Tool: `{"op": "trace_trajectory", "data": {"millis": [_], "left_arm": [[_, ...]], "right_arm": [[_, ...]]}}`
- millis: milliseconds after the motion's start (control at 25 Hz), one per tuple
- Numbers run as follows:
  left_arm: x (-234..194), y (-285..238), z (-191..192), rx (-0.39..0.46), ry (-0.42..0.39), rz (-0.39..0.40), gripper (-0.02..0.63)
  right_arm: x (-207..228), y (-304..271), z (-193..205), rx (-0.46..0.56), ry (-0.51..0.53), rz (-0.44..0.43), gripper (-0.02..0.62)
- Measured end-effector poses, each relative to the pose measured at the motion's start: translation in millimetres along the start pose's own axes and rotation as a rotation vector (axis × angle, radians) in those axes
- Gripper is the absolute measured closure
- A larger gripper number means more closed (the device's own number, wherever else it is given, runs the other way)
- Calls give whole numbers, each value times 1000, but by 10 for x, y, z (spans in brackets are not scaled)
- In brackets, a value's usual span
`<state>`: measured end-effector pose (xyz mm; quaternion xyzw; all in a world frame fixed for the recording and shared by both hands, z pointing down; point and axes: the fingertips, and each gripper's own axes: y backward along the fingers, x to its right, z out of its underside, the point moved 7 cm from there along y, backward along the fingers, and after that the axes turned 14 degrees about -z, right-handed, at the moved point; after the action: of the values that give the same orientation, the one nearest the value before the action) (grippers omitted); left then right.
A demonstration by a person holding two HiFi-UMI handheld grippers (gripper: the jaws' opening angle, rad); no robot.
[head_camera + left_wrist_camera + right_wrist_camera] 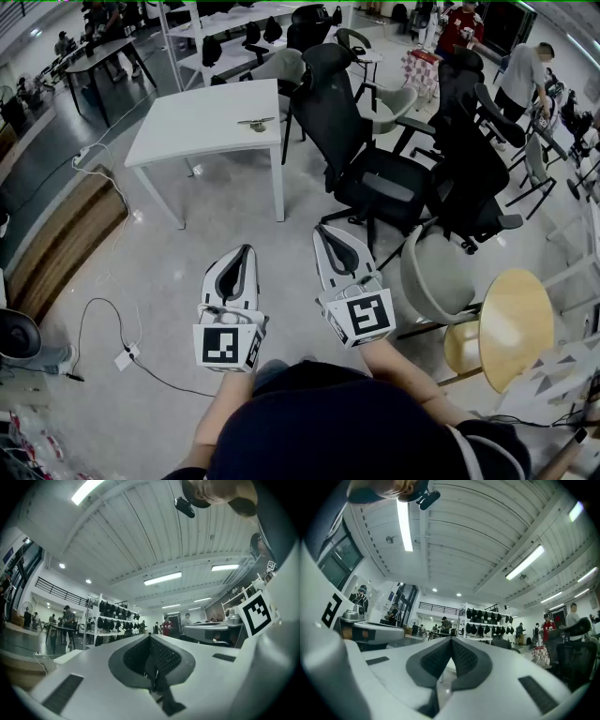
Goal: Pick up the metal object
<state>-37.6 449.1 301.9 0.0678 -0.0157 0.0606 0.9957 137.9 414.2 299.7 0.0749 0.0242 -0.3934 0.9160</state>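
Metal object (256, 123) is what I am after. It sits far from me, in the upper part of the head view a bit left of the middle, on a white table (187, 131) close to the table's right edge. It looks small, thin and flat, with a dull grey-gold shine. A long bit seems to stick out sideways over a rounder bit, but it is too small for me to say more. Lower down at the left, my left gripper (246, 253) has its jaws shut tight together with nothing between them. Just to the right of it, my right gripper (324, 232) has its jaws pressed together too, and it holds nothing. Both hang over the bare grey floor (169, 272), well apart from the table, and point up the picture toward it. Further right stand black chairs (375, 178), beside the table's right side. I think I am at the very start: the step in hand is getting near the table, and no grab has begun. Next I would need to walk closer, keep clear of the chairs, open one gripper's jaws wide and bring them down around the thin thing. It lies so flat that I guess it may be hard to pinch.
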Motion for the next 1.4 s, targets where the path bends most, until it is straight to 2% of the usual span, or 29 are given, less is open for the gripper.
{"op": "trace_trajectory", "data": {"millis": [240,480,880,920,1000,1400], "left_arm": [[122,-143,95,-39,-12,17,583],[-17,-471,221,-57,-14,-1,581],[-662,-1701,660,-76,2,41,580],[-756,-1848,691,-78,6,45,571],[-943,-2143,742,-92,9,57,494],[-1585,-3217,1077,-136,-6,131,468]], "right_arm": [[185,-8,131,-11,-18,-20,568],[358,-276,239,-31,-4,-45,566],[855,-1464,663,-92,-17,-37,566],[908,-1608,682,-99,-16,-36,566],[1019,-1884,702,-110,-15,-25,566],[1480,-2893,959,-152,-32,53,566]]}}
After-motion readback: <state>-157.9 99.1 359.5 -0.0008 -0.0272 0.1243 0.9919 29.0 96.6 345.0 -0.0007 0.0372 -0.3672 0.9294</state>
